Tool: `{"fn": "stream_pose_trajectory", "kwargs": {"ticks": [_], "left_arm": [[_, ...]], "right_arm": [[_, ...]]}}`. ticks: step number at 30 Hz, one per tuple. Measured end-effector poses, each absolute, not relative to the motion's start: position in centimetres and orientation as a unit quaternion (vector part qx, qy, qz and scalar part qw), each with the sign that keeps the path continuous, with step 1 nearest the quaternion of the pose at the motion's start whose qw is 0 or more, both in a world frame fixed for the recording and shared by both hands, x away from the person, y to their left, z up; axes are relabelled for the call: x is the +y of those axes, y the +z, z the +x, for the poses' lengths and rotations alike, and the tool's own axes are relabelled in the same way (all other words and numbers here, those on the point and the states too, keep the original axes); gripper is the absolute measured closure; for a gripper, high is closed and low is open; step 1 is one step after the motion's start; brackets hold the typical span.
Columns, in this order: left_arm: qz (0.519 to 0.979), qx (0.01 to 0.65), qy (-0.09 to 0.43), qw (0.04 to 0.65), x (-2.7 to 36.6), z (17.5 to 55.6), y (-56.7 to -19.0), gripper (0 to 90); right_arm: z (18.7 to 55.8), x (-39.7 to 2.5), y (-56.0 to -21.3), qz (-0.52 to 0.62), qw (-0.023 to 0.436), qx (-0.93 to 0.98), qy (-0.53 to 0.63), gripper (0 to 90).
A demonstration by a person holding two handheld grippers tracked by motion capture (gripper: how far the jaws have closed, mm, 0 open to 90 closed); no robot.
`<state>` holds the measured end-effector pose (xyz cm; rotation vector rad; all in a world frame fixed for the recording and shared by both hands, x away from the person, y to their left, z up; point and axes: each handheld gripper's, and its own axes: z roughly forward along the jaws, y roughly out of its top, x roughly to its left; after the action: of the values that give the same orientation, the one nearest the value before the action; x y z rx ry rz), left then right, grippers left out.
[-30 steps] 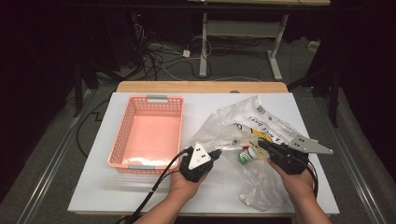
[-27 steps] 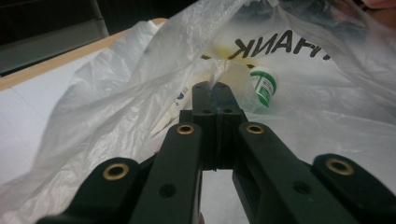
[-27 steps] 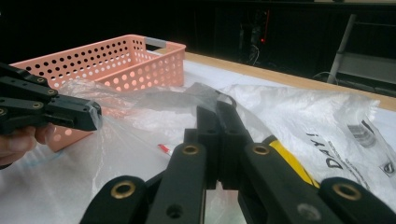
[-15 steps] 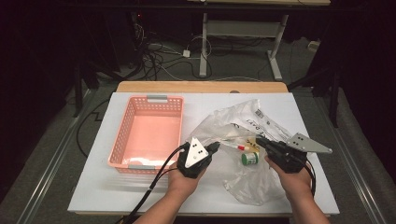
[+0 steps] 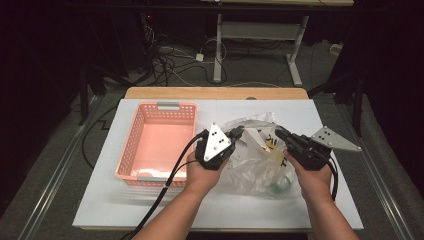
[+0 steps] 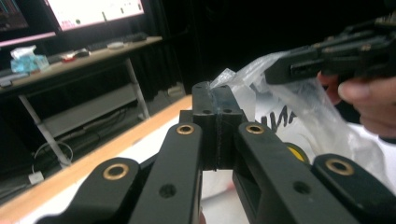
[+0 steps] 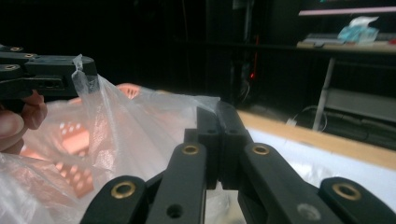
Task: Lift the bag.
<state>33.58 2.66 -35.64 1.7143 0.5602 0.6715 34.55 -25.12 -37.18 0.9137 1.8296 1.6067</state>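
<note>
A clear plastic bag (image 5: 257, 162) hangs between my two grippers over the white table (image 5: 125, 210). It holds small items, among them something green (image 5: 277, 188) and something yellow (image 5: 272, 144). My left gripper (image 5: 238, 133) is shut on the bag's left top edge, and in the left gripper view its jaws (image 6: 215, 93) pinch the film. My right gripper (image 5: 280, 133) is shut on the right top edge, seen close up (image 7: 217, 112) with the film caught at the tips. The bag (image 7: 116, 135) stretches between them, its mouth pulled wide.
A pink mesh basket (image 5: 131, 145) stands on the table left of the bag, close to my left hand. A wooden strip (image 5: 215, 93) runs along the table's far edge. Desk legs and cables lie on the dark floor beyond.
Both grippers have risen and moved toward the far side, lifting the bag's top edge off the table. The bag now hangs and its contents have slid to the bottom.
</note>
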Motion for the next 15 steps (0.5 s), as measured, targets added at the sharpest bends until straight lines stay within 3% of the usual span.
{"fn": "stream_pose_trajectory", "kwargs": {"ticks": [15], "left_arm": [[0.694, 0.220, 0.313, 0.610, 2.2, 36.7, -30.0, 88.4]], "right_arm": [[36.9, -24.4, -32.8, 0.333, 0.310, 0.633, 0.626, 90.0]]}}
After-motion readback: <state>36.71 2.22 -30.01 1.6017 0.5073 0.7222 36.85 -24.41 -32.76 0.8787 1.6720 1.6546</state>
